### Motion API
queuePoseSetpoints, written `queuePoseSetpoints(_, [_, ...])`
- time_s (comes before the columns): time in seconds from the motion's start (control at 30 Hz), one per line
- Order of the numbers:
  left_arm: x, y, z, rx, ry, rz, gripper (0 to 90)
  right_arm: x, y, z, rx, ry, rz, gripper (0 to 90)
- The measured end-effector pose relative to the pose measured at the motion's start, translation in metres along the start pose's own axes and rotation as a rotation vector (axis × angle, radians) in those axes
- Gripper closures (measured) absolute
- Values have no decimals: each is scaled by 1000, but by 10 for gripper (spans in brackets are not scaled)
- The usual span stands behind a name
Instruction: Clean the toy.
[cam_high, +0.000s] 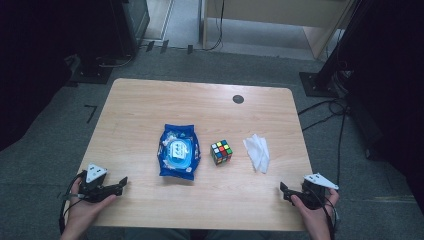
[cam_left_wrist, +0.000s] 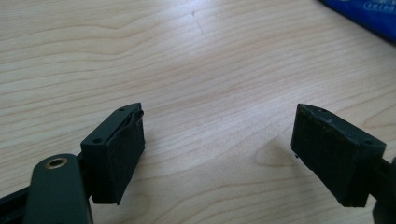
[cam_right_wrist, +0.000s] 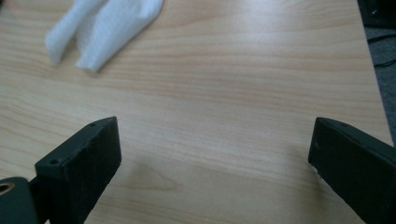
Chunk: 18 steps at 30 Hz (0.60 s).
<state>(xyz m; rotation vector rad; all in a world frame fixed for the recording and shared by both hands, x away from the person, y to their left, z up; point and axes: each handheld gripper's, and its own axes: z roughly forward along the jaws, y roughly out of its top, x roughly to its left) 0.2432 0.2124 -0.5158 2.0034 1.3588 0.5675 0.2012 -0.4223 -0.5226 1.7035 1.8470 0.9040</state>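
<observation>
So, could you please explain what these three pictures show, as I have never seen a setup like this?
A person sits at a wooden table and holds a hand-held two-jaw tool in each hand: the left gripper and the right gripper. The high view looks down from above. The other two views come from cameras riding on each gripper, looking along its black jaws. Both grippers are open and hold nothing. On the table lie a blue wet-wipes pack, a Rubik's cube and a white tissue, side by side. The right gripper view catches the tissue ahead; the left gripper view catches a corner of the pack.
</observation>
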Motion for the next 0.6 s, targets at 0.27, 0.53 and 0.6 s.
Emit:
queuePoseSetpoints(0.27, [-4,-1,1,0,3,20,175,7,-1,5,40,-28,-64,1])
queuePoseSetpoints(0.53, [-7,1,3,2,15,7,173,7,-1,5,40,-28,-64,1])
queuePoseSetpoints(0.6, [-7,1,3,2,15,6,173,7,-1,5,40,-28,-64,1])
